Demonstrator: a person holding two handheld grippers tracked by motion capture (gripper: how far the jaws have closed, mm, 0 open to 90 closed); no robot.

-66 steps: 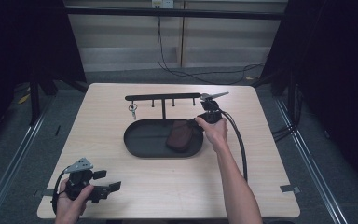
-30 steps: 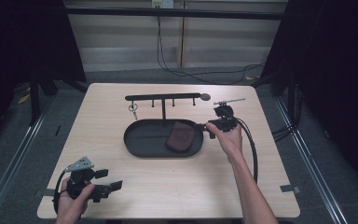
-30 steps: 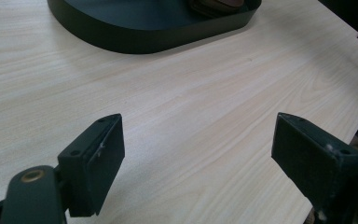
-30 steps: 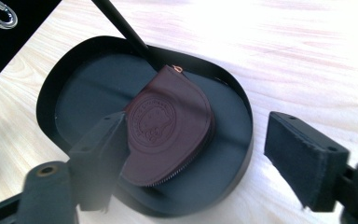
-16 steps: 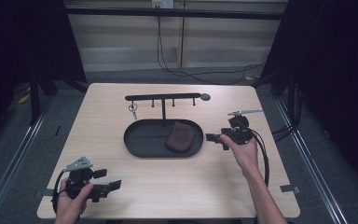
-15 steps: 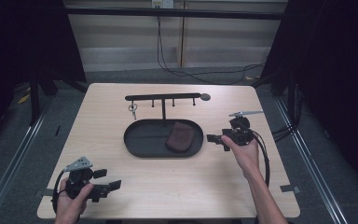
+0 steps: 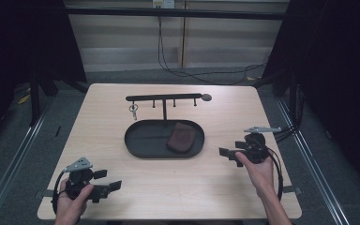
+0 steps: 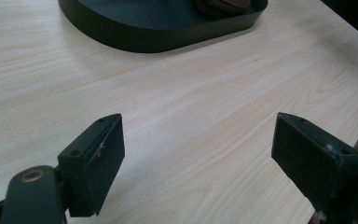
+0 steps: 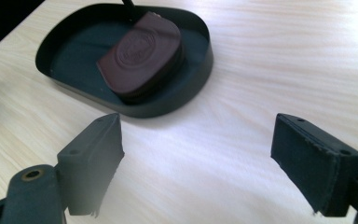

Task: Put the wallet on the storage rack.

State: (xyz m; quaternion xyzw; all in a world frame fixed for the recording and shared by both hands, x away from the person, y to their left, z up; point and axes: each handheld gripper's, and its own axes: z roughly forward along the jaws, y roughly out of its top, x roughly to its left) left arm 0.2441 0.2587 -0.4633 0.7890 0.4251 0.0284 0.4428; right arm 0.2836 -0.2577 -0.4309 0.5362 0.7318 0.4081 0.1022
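Note:
A brown leather pouch (image 7: 180, 137) (image 9: 141, 51) lies in the right half of a black oval tray (image 7: 143, 140) (image 9: 74, 60) at the table's middle. Behind the tray stands a black hook rack (image 7: 164, 98) with a key ring (image 7: 133, 110) hanging at its left end. My right gripper (image 7: 227, 153) (image 9: 198, 163) is open over bare wood just right of the tray, jaws wide apart and holding nothing. My left gripper (image 7: 108, 180) (image 8: 198, 163) is open near the table's front left corner, pointing toward the tray wall (image 8: 158, 39), also holding nothing.
The light wooden table (image 7: 93, 122) has bare wood on both sides of the tray. Black cables (image 7: 277, 164) trail from the right gripper toward the right edge. Dark floor and metal rails surround the table.
My right gripper has drawn back from over the tray to the right and toward the front edge, leaving the pouch in the tray. The left gripper has stayed put.

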